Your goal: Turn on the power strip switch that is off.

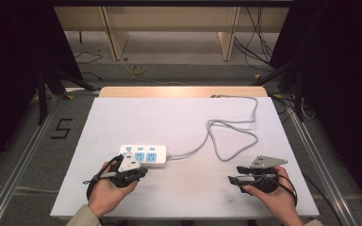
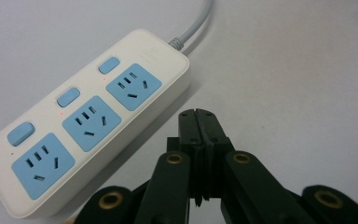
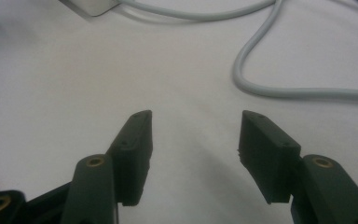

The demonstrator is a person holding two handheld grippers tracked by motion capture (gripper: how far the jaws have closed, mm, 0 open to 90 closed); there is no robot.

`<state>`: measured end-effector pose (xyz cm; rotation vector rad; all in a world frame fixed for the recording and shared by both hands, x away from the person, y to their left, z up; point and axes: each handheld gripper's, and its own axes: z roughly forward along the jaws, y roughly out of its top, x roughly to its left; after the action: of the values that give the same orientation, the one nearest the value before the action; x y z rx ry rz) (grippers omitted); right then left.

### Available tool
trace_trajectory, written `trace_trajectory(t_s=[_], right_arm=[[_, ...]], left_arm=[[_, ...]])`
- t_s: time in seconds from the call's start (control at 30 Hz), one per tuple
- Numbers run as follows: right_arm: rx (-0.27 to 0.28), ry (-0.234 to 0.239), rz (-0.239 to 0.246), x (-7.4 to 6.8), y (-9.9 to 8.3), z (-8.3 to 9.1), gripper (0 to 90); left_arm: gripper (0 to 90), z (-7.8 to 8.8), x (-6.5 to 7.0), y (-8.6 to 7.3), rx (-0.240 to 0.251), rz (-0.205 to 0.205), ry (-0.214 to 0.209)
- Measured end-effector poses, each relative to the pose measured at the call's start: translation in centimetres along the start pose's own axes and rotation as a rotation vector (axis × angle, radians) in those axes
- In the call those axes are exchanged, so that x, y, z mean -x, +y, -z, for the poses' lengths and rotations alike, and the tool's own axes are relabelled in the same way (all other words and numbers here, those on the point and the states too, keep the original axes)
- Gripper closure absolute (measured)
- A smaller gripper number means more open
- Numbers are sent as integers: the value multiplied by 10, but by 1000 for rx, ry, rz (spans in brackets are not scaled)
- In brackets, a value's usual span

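Observation:
A white power strip (image 1: 143, 156) with three blue sockets and three blue switches lies left of the table's middle. Its grey cable (image 1: 231, 136) loops to the right and runs off the far edge. My left gripper (image 1: 139, 172) sits just in front of the strip, held in the person's left hand. In the left gripper view the strip (image 2: 84, 121) lies to the left of my gripper (image 2: 198, 122), whose jaws are pressed together with nothing between them. My right gripper (image 1: 233, 180) rests near the front right, open and empty (image 3: 195, 123), with the cable (image 3: 279, 88) beyond it.
The white table (image 1: 169, 117) has bare surface between the two hands and behind the strip. Its front edge is close to both wrists. Metal rails, loose cables and a taped floor mark lie beside and beyond the table.

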<state>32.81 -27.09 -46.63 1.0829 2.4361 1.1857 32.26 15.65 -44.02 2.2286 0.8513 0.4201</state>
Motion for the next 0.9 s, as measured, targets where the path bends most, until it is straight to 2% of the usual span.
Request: trace_trajectory(t_s=[0.9], right_arm=[[1, -1, 0, 0, 0, 0, 453]], left_arm=[[897, -1, -12, 12, -26, 35, 31]])
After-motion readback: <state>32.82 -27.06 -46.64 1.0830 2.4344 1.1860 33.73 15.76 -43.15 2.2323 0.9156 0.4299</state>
